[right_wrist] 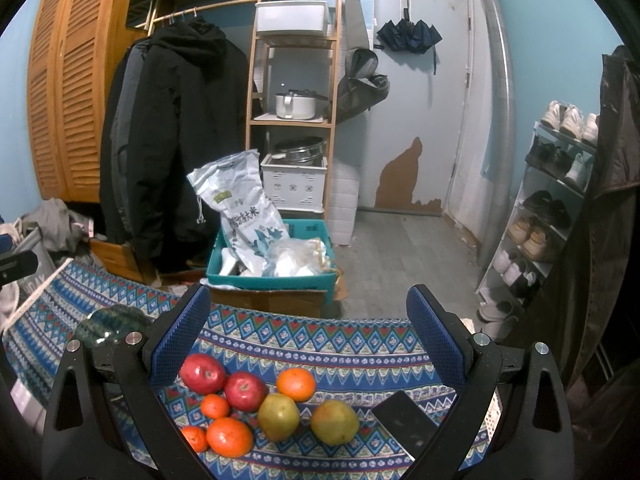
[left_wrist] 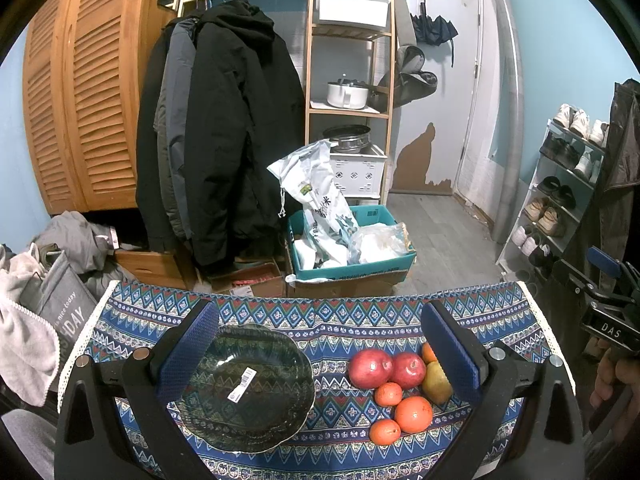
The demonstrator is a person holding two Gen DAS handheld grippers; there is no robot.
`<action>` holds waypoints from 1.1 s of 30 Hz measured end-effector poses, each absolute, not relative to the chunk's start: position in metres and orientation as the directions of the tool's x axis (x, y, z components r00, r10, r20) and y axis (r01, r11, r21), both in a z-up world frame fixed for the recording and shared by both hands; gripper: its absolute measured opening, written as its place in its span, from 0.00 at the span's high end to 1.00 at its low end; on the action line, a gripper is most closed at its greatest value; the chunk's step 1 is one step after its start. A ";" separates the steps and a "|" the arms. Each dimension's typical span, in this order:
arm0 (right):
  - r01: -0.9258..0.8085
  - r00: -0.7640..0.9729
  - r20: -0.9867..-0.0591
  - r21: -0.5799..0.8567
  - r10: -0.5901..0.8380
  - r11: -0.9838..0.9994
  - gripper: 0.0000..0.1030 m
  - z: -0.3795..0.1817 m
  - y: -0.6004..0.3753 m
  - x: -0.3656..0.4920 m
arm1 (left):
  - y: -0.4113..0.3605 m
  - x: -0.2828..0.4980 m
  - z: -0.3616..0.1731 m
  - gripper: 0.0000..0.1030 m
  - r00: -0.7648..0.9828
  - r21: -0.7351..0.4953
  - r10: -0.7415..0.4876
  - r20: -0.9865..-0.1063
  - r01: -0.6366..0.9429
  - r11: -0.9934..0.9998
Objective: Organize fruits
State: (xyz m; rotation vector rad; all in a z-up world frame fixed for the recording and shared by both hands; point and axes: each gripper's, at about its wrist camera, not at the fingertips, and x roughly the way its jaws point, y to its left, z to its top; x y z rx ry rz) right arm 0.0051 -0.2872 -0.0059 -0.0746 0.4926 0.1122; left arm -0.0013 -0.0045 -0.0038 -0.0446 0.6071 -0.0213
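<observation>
The left gripper is held above the patterned tablecloth with its blue-padded fingers spread wide and nothing between them. The right gripper is held the same way: fingers wide apart, empty.

A dark glass plate with a white barcode sticker lies on the left part of the cloth, beside the left gripper's left finger. It holds no fruit.

The fruit lies in a loose cluster on the cloth to the right of the plate:
- Two red apples sit side by side at the far left of the cluster, touching.
- Four oranges are present: one far and to the right of the apples, one small just near of the apples, one large at the near edge, one small to its left.
- Two yellow-green pears lie at the right of the cluster.

A black phone lies flat on the cloth to the right of the pears, near the right gripper's right finger.

In the left wrist view, a hand gripping the right gripper's handle shows at the far right edge.
</observation>
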 end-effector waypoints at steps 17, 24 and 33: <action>-0.128 0.869 -0.486 -0.048 0.089 0.991 0.06 -0.009 -0.281 0.004 | -0.010 -0.005 -0.011 0.01 0.816 -0.047 -0.040 -0.576 0.016 0.999; -0.127 0.857 -0.509 -0.049 0.085 0.991 0.06 -0.017 -0.281 0.009 | -0.012 0.003 -0.020 0.01 0.797 -0.053 -0.059 -0.601 0.034 0.998; -0.131 0.798 -0.597 -0.035 0.085 0.991 0.06 -0.039 -0.288 0.022 | -0.020 0.021 -0.055 0.01 0.722 -0.071 -0.112 -0.683 0.087 0.994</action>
